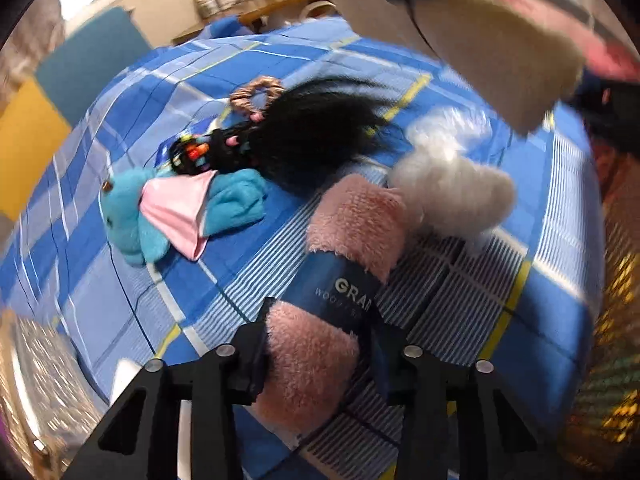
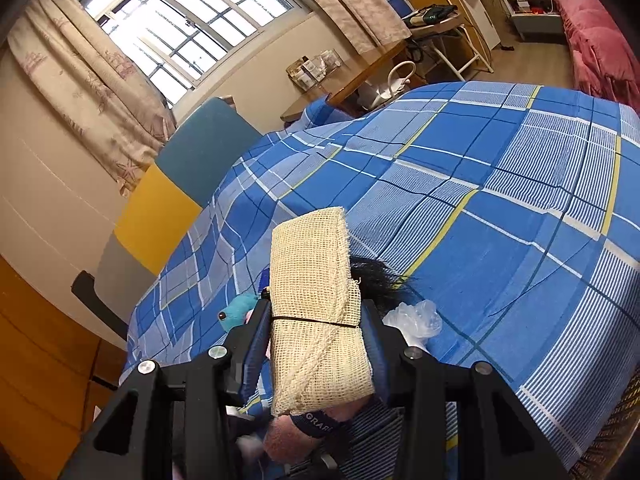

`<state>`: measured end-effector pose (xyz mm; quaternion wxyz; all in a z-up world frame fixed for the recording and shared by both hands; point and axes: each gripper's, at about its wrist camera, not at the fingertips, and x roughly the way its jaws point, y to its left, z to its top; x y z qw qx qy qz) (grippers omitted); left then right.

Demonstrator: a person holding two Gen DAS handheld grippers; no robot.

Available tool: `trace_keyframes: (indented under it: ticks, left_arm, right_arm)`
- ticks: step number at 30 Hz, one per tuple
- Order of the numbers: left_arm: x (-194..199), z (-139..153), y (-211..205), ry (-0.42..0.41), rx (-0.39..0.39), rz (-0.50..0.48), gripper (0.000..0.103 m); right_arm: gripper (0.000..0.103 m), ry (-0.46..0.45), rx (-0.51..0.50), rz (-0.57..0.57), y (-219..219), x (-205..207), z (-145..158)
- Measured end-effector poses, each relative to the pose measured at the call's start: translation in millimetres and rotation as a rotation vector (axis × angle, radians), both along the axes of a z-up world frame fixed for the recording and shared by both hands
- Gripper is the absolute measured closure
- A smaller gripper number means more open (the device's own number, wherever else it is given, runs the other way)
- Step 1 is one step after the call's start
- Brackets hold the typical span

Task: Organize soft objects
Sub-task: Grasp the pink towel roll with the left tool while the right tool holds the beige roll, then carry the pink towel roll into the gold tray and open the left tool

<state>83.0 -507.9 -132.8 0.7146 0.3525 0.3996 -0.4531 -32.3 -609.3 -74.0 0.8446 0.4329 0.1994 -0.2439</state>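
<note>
1. Our left tongs (image 1: 316, 354) are clamped on a fuzzy pink roll (image 1: 352, 220) banded with a dark blue paper label; the roll lies on the bed's blue plaid sheet (image 1: 420, 68), its far end touching a fluffy white plush (image 1: 452, 196).
2. Our right tongs (image 2: 320, 344) grip a cream, open-weave cloth roll (image 2: 312, 280), cinched by a thin dark band and held up above the bed.
3. Only the left wrist view shows the whole spread: a turquoise plush toy (image 1: 132, 216) with a smooth pink satin ear, a glossy black hairpiece (image 1: 312, 136) with a beaded clip, a pleated tan scrunchie (image 1: 256, 94) beside it, and crinkled clear plastic (image 1: 460, 120) behind the white plush.
4. Only the right wrist view shows the room: a barred window (image 2: 192, 28), patterned curtains (image 2: 92, 92), a padded teal-and-yellow headboard (image 2: 176, 184) and a rose-coloured quilt (image 2: 592, 36) on a second bed.
5. In the right view, the pink roll peeks from under the cloth roll.
</note>
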Motion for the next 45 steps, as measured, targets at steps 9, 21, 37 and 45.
trace_keyframes:
  ticks: [9, 21, 37, 45]
  left_arm:
    - [8.1, 30.2, 72.7, 0.117, -0.173, 0.155, 0.065]
    - [7.0, 58.2, 213.4, 0.233, -0.375, 0.345, 0.065]
    - [79.6, 91.8, 425.3, 0.182, -0.586, 0.773, 0.065]
    - [100.7, 68.5, 514.1, 0.174, -0.589, 0.973, 0.065]
  right_arm:
    - [0.059, 0.034, -0.043, 0.036, 7.1, 6.8, 2.8]
    - [0.059, 0.092, -0.128, 0.199, 34.7, 32.6, 5.9]
    - [0.059, 0.114, -0.218, 0.260, 54.8, 40.4, 11.6]
    - [0.059, 0.135, -0.254, 0.258, 60.0, 42.6, 13.1]
